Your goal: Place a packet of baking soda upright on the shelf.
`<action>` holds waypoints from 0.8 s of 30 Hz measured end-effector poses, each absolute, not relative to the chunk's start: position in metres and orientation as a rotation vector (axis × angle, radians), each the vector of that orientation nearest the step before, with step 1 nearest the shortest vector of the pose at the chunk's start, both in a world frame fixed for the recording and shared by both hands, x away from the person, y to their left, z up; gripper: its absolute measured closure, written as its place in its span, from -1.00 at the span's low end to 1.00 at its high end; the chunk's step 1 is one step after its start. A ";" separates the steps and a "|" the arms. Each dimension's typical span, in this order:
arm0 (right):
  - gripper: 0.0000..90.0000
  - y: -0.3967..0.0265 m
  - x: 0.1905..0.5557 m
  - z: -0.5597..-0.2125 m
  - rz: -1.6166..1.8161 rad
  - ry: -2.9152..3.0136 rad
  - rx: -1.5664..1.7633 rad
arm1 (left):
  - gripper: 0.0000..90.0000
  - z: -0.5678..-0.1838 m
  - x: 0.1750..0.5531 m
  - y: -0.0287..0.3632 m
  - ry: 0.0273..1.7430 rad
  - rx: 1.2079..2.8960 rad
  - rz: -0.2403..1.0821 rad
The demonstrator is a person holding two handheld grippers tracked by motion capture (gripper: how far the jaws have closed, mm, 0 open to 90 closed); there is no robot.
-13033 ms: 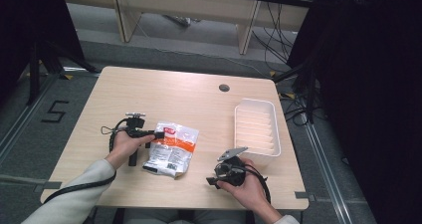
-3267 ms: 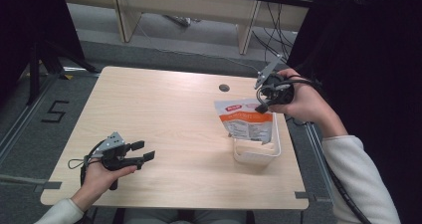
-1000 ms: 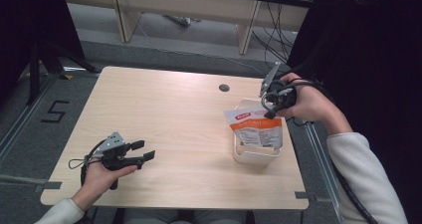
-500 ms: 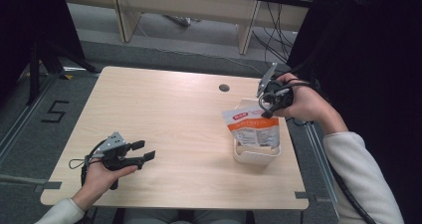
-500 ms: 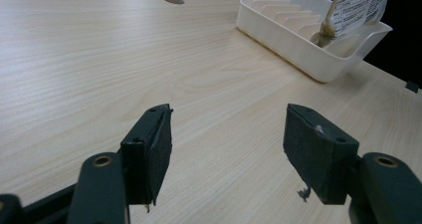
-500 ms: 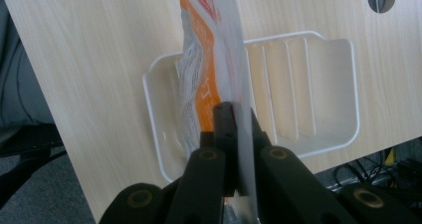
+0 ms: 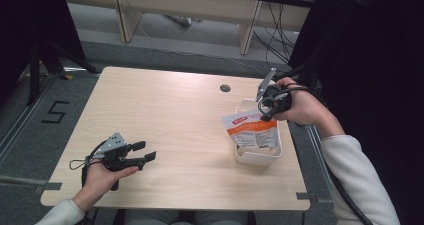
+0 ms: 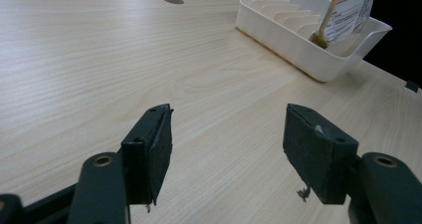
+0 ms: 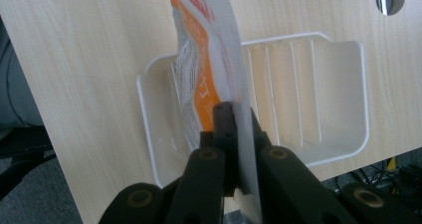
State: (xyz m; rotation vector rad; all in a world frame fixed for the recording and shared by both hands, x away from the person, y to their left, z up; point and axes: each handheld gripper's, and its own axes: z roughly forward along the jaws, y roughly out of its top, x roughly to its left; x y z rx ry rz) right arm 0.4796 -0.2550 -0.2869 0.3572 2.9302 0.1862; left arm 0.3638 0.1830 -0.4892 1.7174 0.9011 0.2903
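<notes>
Your right hand-held gripper [image 9: 234, 134] pinches the pouch [image 9: 209, 59] edge-on over the tray [image 9: 348, 134]; from above, its printed face [image 7: 252, 130] shows. Your left hand-held gripper [image 8: 229, 149] gapes empty above the table [image 8: 99, 59].

Grey floor [image 7: 30, 105] w/ "5" mark [image 7: 55, 112], wood desk [image 7: 165, 110], cables [image 7: 272, 35] behind.

The high view looks forward and down from above my side, taking in the whole tabletop [image 7: 165, 115]. My left claw [image 8: 229, 154] carries a camera sitting low and close over the wood, facing across to the white tray [image 8: 303, 45] at the far right. My right claw [image 9: 234, 134] camera looks steeply down into that tray [image 9: 348, 94], which all three views share.
</notes>
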 end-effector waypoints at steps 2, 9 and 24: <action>1.00 -0.256 0.480 -0.289 0.179 2.930 0.370 | -0.21 -0.489 0.364 0.183 0.903 1.716 0.290; 1.00 -0.259 0.480 -0.291 0.187 2.924 0.362 | -0.21 -0.489 0.364 0.183 0.901 1.718 0.292; 1.00 -0.279 0.481 -0.310 0.161 2.935 0.423 | -0.21 -0.490 0.364 0.182 0.914 1.714 0.286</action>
